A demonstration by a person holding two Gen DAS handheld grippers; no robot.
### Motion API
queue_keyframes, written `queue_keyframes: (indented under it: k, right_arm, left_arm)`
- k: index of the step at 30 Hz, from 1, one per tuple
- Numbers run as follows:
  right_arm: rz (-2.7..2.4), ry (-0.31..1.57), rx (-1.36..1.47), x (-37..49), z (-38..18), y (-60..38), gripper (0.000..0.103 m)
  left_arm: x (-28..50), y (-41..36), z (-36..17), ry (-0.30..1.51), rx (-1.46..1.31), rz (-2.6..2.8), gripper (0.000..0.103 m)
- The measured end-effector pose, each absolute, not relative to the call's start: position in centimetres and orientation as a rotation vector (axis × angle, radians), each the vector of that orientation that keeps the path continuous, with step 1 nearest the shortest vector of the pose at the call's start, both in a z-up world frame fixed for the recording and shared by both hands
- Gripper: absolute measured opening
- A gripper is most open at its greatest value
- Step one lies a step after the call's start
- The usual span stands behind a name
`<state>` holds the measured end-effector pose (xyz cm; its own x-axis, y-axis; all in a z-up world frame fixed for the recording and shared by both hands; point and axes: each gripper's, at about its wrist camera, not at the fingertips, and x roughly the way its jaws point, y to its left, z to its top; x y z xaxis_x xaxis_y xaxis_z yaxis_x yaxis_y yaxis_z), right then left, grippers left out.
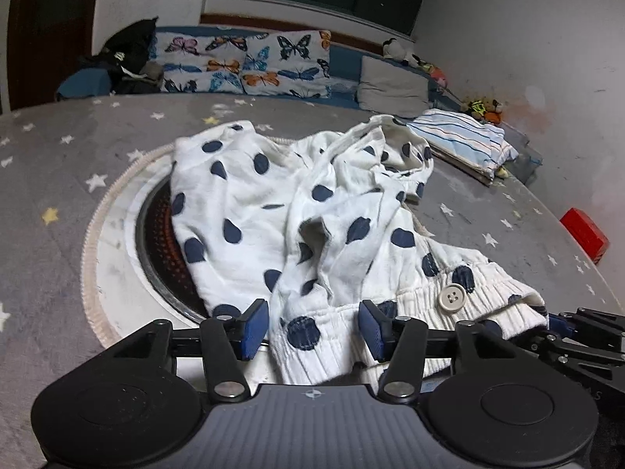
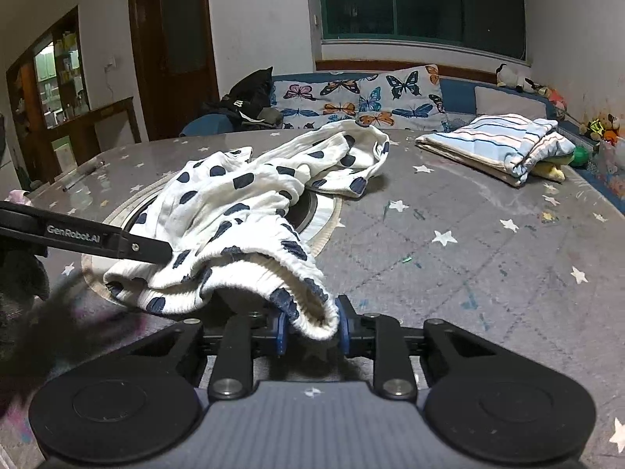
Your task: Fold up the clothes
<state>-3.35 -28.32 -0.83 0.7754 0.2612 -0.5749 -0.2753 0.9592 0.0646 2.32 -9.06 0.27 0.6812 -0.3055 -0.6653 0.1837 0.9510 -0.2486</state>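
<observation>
White trousers with dark blue dots [image 1: 269,203] lie crumpled on the grey star-patterned table cover [image 1: 47,179], partly over a round recess in its middle. Their ribbed waistband with a white button [image 1: 452,297] is at the near edge. My left gripper [image 1: 312,328] has its blue pads against a bunch of that waistband. In the right wrist view the trousers [image 2: 242,195] stretch away from me, and my right gripper [image 2: 312,330] is shut on the waistband's right end. One of the left gripper's fingers [image 2: 133,244] reaches into the cloth from the left.
A folded striped cloth [image 2: 500,144] lies at the table's far right. A red box [image 1: 584,234] sits near the right edge. The round metal recess [image 1: 156,234] shows left of the trousers. Behind the table stands a sofa with butterfly cushions [image 2: 371,101].
</observation>
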Motion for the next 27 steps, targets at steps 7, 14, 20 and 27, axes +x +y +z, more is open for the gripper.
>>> queue_keyframes:
  k: [7, 14, 20, 27]
  right_arm:
    - [0.294, 0.575, -0.037, -4.4, 0.1, -28.7, 0.014]
    - [0.339, 0.549, -0.074, -7.6, 1.6, -29.7, 0.013]
    - [0.409, 0.61, -0.097, -11.4, 1.7, -30.7, 0.013]
    - [0.453, 0.668, -0.158, -13.9, 1.5, -31.2, 0.027]
  left_arm:
    - [0.5, -8.3, 2.3, 0.727, -0.231, -0.327, 0.011]
    - [-3.9, -8.0, 4.6, 0.688, -0.213, -0.404, 0.01]
    - [-8.1, -7.6, 4.2, 0.722, -0.201, -0.465, 0.01]
    - [-10.0, -6.6, 2.6, 0.779, -0.22, -0.442, 0.01]
